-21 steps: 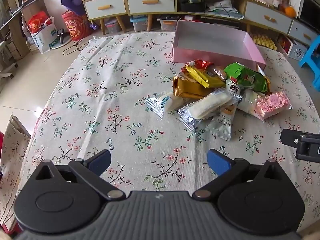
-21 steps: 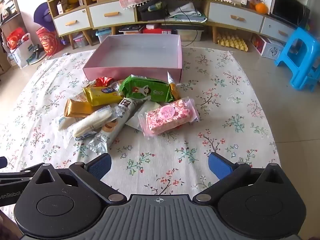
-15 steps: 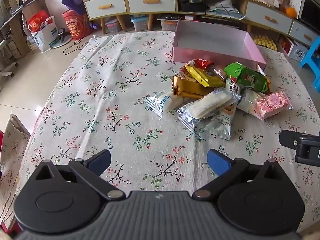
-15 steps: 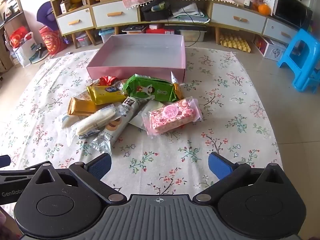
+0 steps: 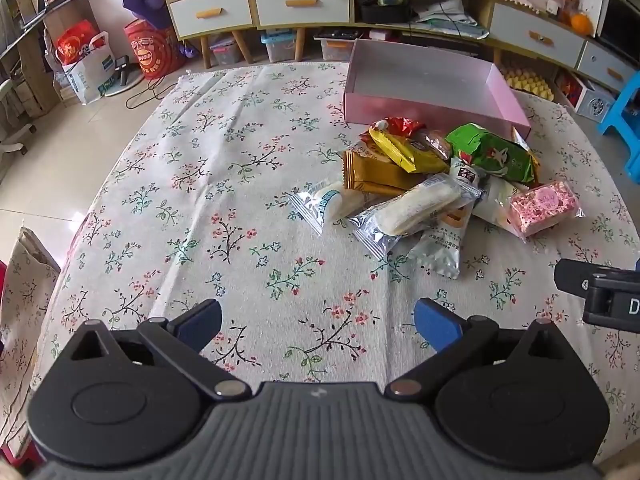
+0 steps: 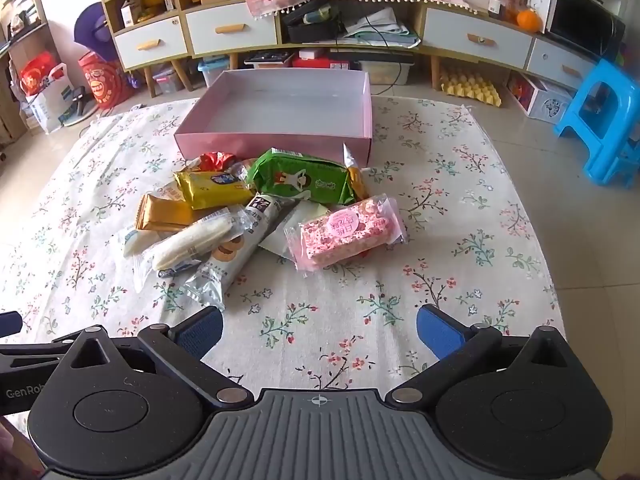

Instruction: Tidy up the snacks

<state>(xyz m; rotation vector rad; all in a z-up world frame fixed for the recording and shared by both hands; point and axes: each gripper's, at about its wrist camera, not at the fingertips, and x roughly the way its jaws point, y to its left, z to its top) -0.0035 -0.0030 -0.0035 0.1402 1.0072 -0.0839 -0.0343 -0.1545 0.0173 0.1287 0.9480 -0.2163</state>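
A pile of wrapped snacks lies on the floral tablecloth (image 6: 460, 248) in front of an empty pink box (image 6: 276, 142), also in the left wrist view (image 5: 424, 110). The pile holds a pink speckled bar (image 6: 346, 232), a green pack (image 6: 298, 178), a yellow pack (image 6: 212, 186), a gold wafer pack (image 6: 164, 212) and a clear-wrapped white roll (image 6: 192, 242). My right gripper (image 6: 320, 326) is open and empty, just short of the pink bar. My left gripper (image 5: 318, 322) is open and empty, nearer than the white roll (image 5: 416, 208) and pink bar (image 5: 544, 206).
The right gripper's body (image 5: 600, 296) shows at the right edge of the left wrist view. Behind the table stand low cabinets with drawers (image 6: 232, 30), red bags (image 5: 150, 50) and a blue stool (image 6: 600, 120). Bare cloth lies left of the pile.
My right gripper has moved slightly forward and left toward the snack pile. My left gripper has hardly moved. Both stay open.
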